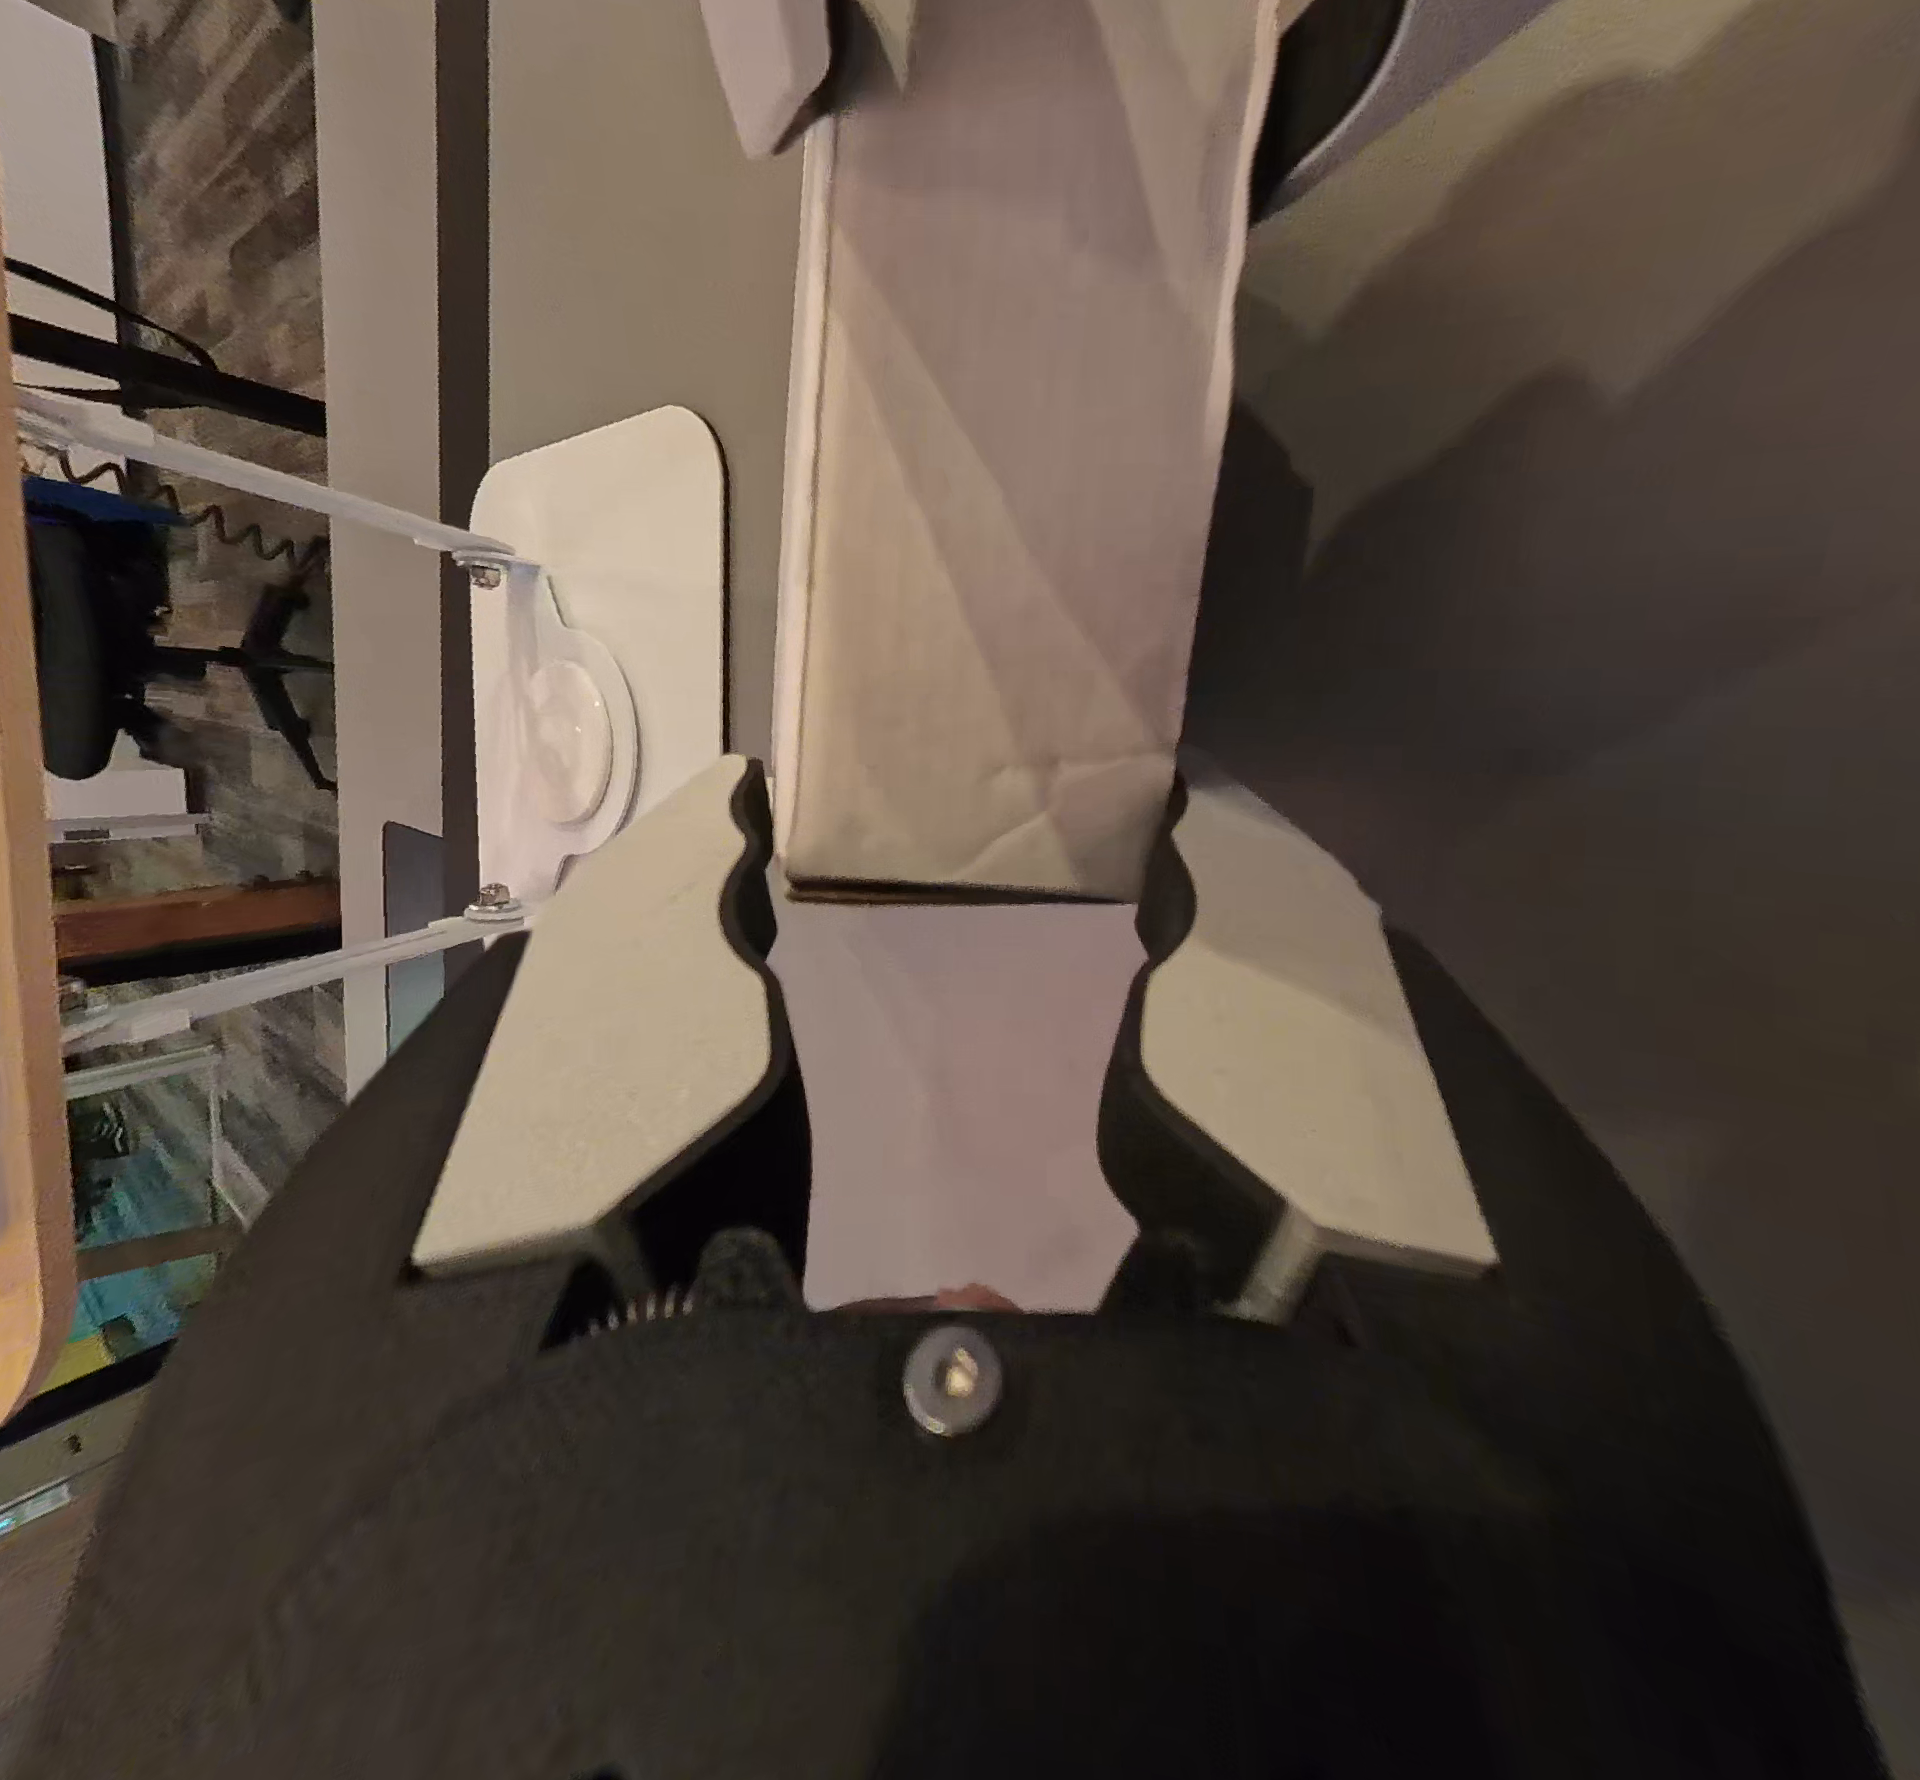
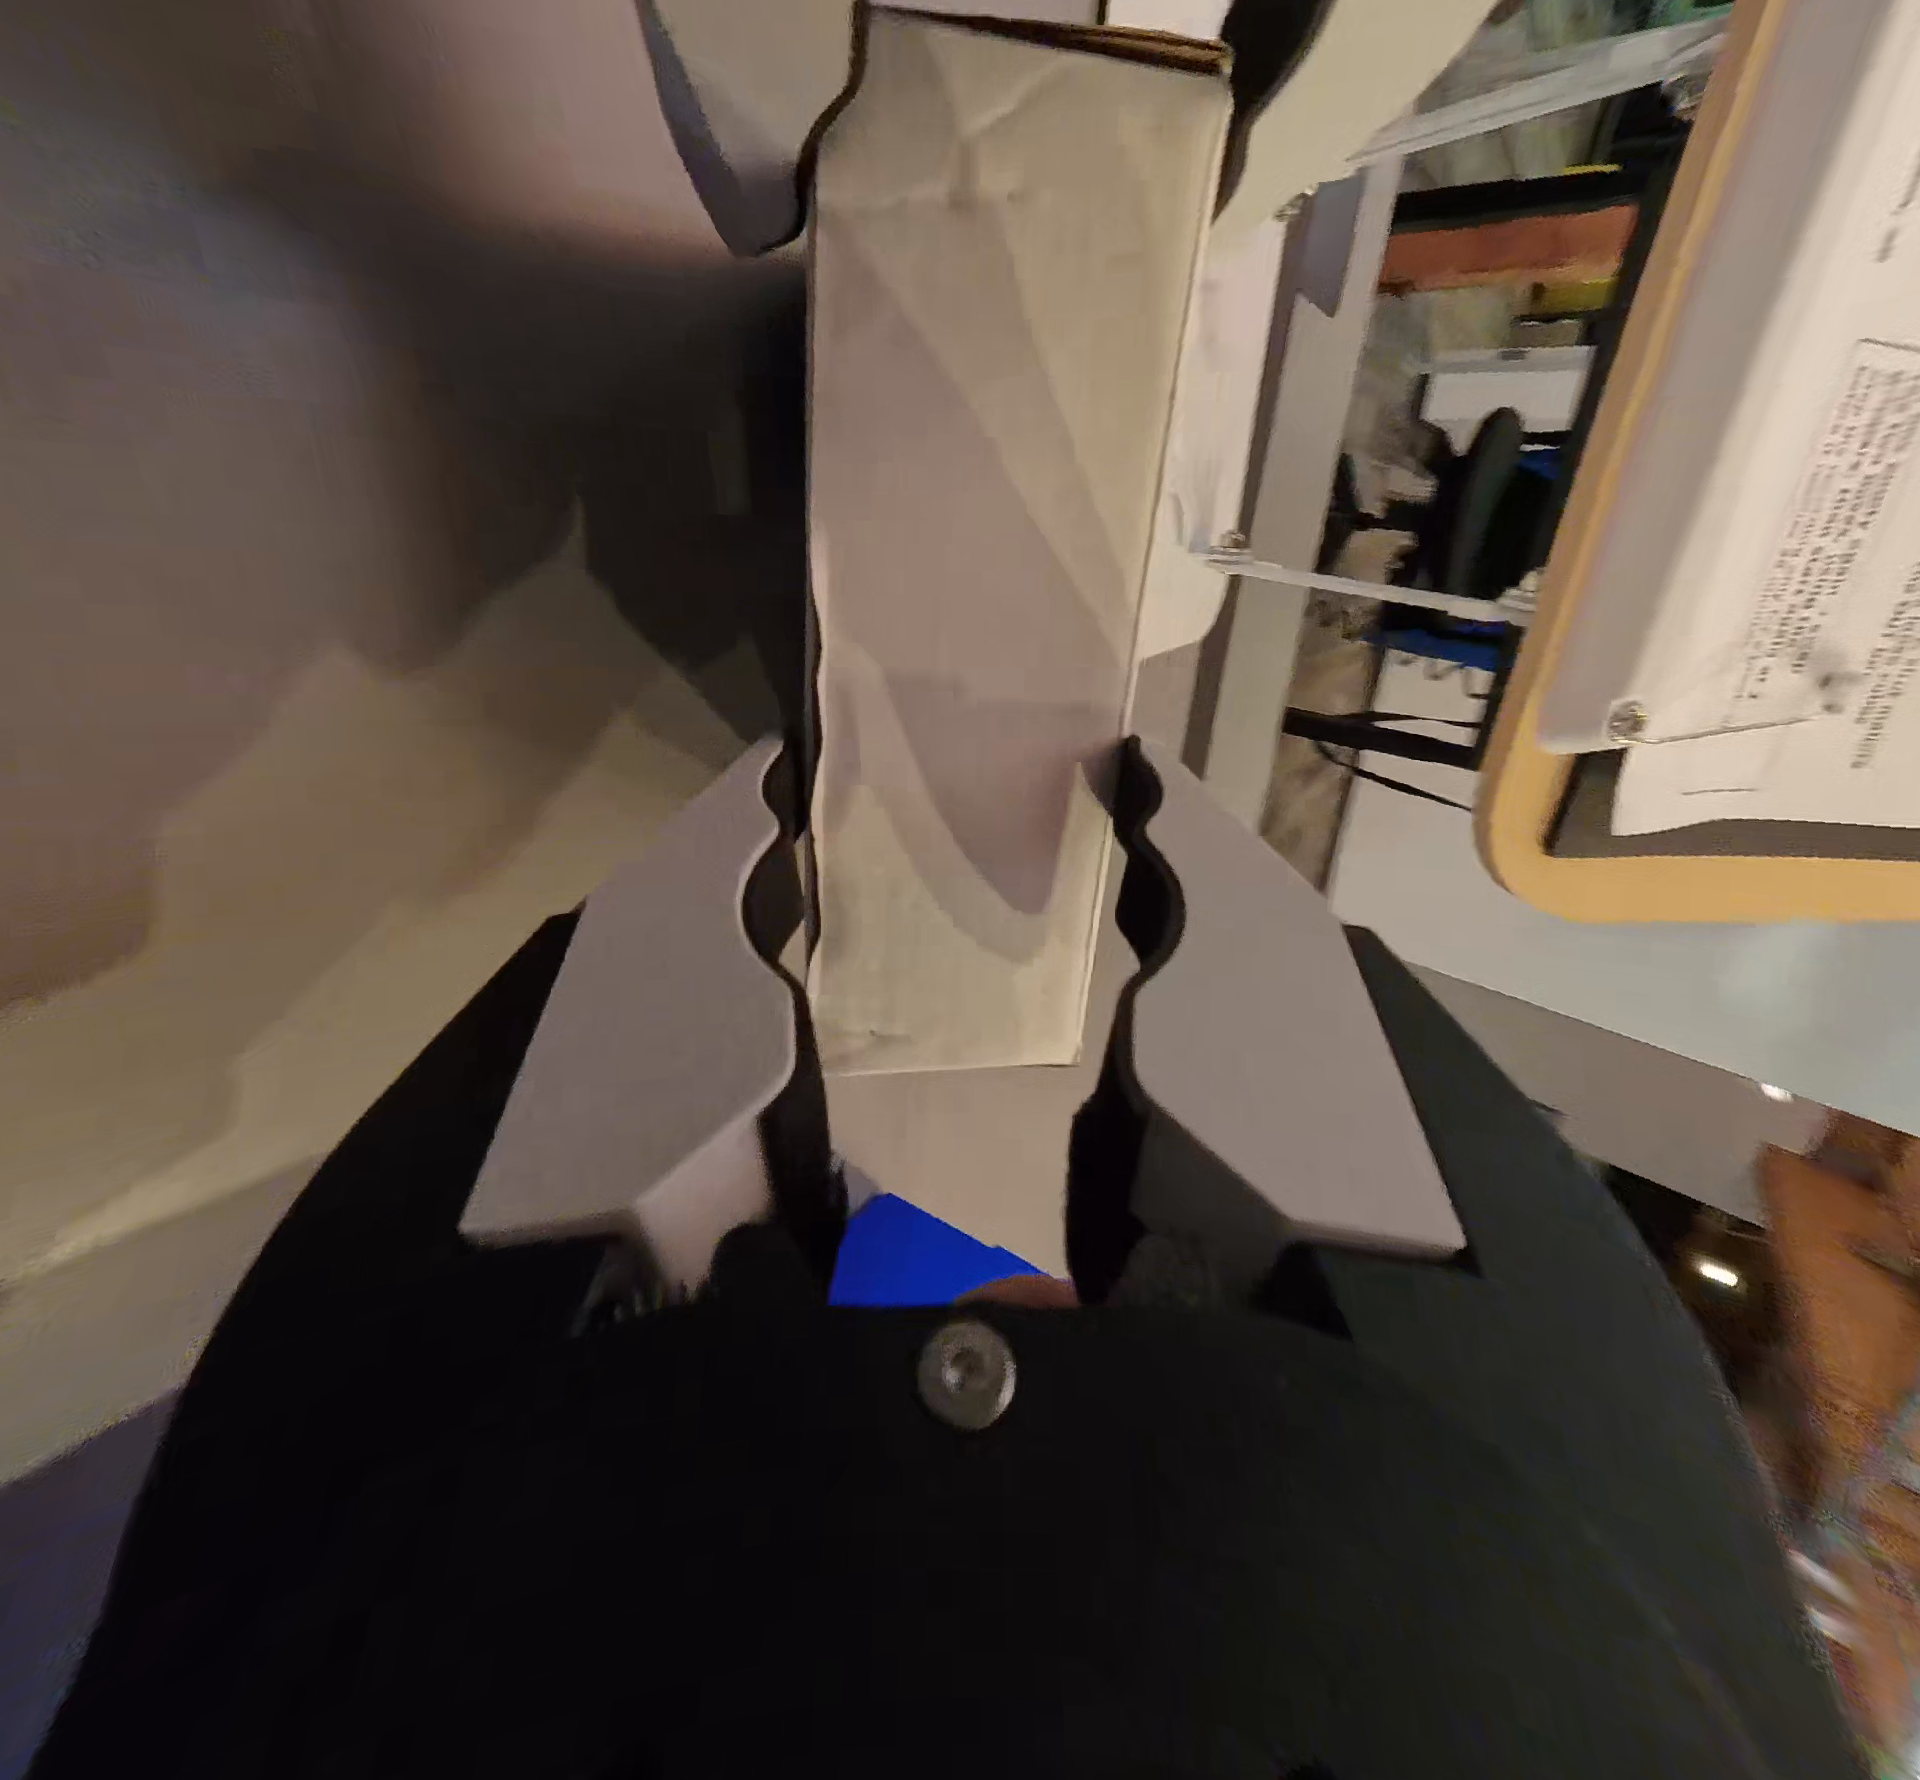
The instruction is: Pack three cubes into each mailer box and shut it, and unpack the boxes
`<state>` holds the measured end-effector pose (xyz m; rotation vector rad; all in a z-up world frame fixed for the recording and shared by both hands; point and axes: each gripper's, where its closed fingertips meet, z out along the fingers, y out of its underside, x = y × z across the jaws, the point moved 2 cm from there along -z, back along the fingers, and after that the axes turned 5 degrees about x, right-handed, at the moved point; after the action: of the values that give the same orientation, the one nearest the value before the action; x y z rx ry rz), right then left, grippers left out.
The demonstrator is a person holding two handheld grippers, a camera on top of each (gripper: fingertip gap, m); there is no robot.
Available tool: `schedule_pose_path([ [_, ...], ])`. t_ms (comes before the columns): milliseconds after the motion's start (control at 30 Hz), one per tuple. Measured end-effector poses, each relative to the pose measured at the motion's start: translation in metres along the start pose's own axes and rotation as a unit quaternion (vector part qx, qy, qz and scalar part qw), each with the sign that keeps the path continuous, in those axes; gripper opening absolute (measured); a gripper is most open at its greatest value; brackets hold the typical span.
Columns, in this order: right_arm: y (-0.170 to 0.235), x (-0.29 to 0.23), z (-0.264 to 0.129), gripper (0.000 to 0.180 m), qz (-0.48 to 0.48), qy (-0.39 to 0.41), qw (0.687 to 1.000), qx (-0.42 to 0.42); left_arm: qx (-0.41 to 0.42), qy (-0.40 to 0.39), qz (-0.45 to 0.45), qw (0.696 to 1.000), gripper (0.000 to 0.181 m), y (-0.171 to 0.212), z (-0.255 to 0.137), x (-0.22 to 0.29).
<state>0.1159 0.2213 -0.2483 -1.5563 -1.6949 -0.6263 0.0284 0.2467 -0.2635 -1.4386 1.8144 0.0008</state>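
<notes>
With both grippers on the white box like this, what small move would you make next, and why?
Probably set the box down before doing anything with its lid. The left gripper and right gripper each clamp an opposite end of it, so neither is free. The views are tilted and blurred, so it looks carried in the air, and I cannot tell whether it is packed.

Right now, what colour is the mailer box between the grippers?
White mailer box, clearest in the right wrist view.

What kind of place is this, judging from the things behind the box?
Probably an office or a lab workspace, not a home. Behind the white mailer box stand black office chairs, dark cables hang under a light table, and a wood-edged board with printed sheets sits nearby.
</notes>
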Motion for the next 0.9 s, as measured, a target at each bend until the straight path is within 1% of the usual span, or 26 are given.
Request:
schedule_pose_path([
  [100,-0.003,-0.001,-0.004,0.054,0.057,-0.075,0.995,0.031,-0.001,-0.01,0.008,1.0,0.068,0.0,0.0,0.001],
  [167,-0.004,-0.001,-0.007,0.054,0.077,-0.113,0.99,0.045,0.001,-0.016,0.009,1.0,0.068,0.0,0.0,0.002],
  [333,-0.004,0.003,-0.009,0.055,0.13,-0.177,0.973,0.076,0.011,-0.021,0.004,1.0,0.067,-0.001,-0.001,0.001],
  [500,-0.002,0.007,-0.012,0.056,0.162,-0.237,0.954,0.09,0.015,-0.025,0.006,1.0,0.066,-0.003,-0.001,0.0],
  [667,-0.001,0.012,-0.011,0.057,0.186,-0.274,0.937,0.108,0.022,-0.032,0.002,0.999,0.066,-0.005,-0.001,-0.002],
  [800,0.0,0.012,-0.012,0.057,0.194,-0.286,0.931,0.115,0.026,-0.029,0.0,0.999,0.066,-0.006,-0.002,-0.001],
  [900,0.0,0.014,-0.014,0.058,0.213,-0.305,0.92,0.123,0.031,-0.025,-0.001,0.999,0.066,-0.007,-0.002,-0.001],
])
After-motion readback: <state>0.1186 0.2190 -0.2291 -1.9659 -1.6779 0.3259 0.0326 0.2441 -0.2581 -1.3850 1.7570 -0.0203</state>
